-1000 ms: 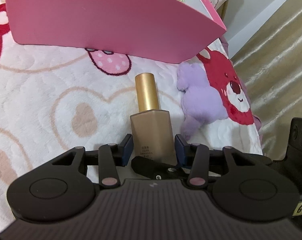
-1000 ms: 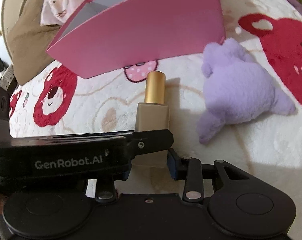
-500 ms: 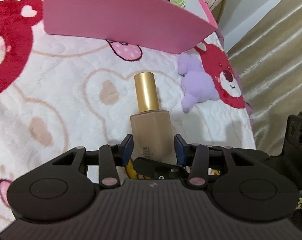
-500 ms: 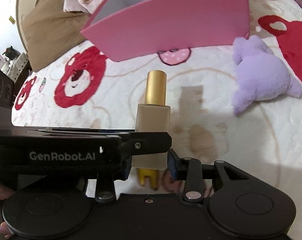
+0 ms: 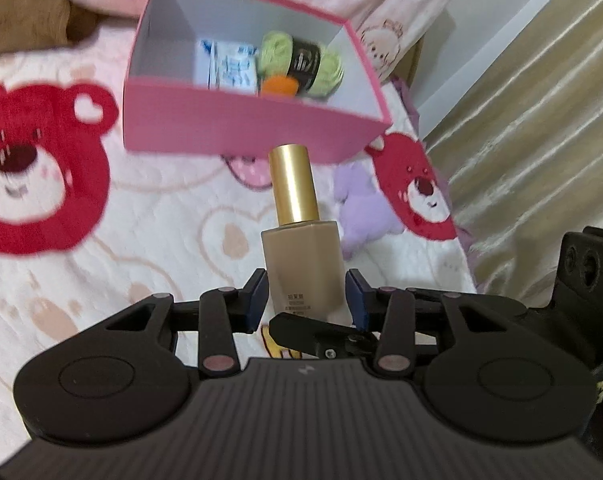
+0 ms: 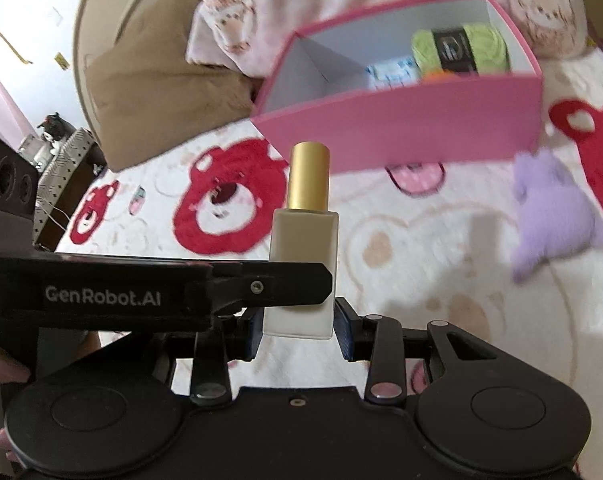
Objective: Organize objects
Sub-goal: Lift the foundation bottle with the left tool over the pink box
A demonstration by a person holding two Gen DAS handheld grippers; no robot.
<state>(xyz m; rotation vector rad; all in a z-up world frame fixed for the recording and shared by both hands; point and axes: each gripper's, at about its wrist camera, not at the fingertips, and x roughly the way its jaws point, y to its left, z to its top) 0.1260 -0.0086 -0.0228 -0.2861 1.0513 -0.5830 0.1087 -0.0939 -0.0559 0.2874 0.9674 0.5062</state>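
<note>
I judge the sorting to be partly done: the pink box (image 5: 237,128) near the far edge of the bed (image 5: 141,264) already holds a green yarn skein (image 5: 301,60), a blue-and-white packet (image 5: 229,66) and something small and orange (image 5: 279,85), while the foundation bottle (image 5: 303,276) is not yet in it and the purple plush toy (image 5: 361,210) lies loose on the bear-print blanket toward the bed's right-hand edge, in front of the box's right corner. So at least those two things are left, as far as I can see. Both of my tools are on the bottle at once. In the left wrist view the left hand-held gripper (image 5: 307,296) has its blue pads against the two sides of the bottle's lower body, so I read it as pinching the bottle, with the gold cap pointing up toward the near wall of the box. In the right wrist view the right hand-held gripper (image 6: 299,326) likewise has its pads set against the base of the foundation bottle (image 6: 301,276), and one black finger of the left tool crosses in front of the glass just above them; the right pad looks a hair off the glass, though blur makes that hard to call, so I take it as gripping too. The bottle appears held clear of the blanket, upright, short of the box, which stands beyond it and open at the top.
</note>
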